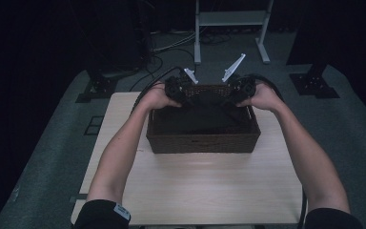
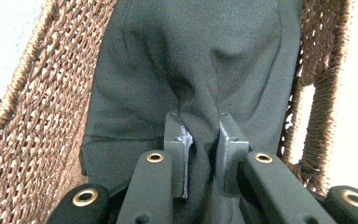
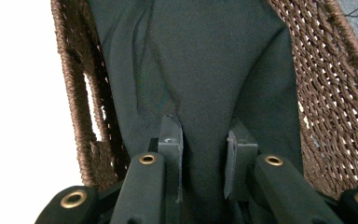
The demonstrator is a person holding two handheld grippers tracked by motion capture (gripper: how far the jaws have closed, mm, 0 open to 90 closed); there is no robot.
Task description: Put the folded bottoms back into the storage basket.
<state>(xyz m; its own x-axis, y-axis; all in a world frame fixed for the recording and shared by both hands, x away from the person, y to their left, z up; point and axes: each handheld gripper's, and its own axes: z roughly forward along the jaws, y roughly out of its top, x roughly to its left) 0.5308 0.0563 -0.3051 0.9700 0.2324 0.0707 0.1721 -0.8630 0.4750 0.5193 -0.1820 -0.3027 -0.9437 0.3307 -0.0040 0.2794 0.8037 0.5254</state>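
Brown woven basket (image 1: pixel 203 142) sits on the light wood worktop (image 1: pixel 205 191), toward its far edge and roughly midway between the left and right edges. Dark grey cloth (image 1: pixel 205 117) lies inside the basket and covers most of the bottom.

From the high view we see both hands at the basket's far rim: left gripper (image 1: pixel 177 90) over the far-left corner, right gripper (image 1: pixel 240 88) over the far-right corner. Forearms run in from the near edge of the worktop, one on each side of the basket. A grey plate sticks up from each gripper.

Left gripper view: we see the jaws drawn in narrow on a pinched fold of the cloth (image 2: pixel 200 70); fabric bunches into a ridge that runs up from between them. Basket wall (image 2: pixel 37 116) at left of this view, and another wall with a handle gap at right.

Right gripper view: jaws set a bit wider than the left pair, with a ridge of cloth (image 3: pixel 200 70) lying between them; creases fan up from the grip, so we read it as clamped on the cloth. Basket wall (image 3: pixel 335 93) at right, and a handle slot in the wall at left.
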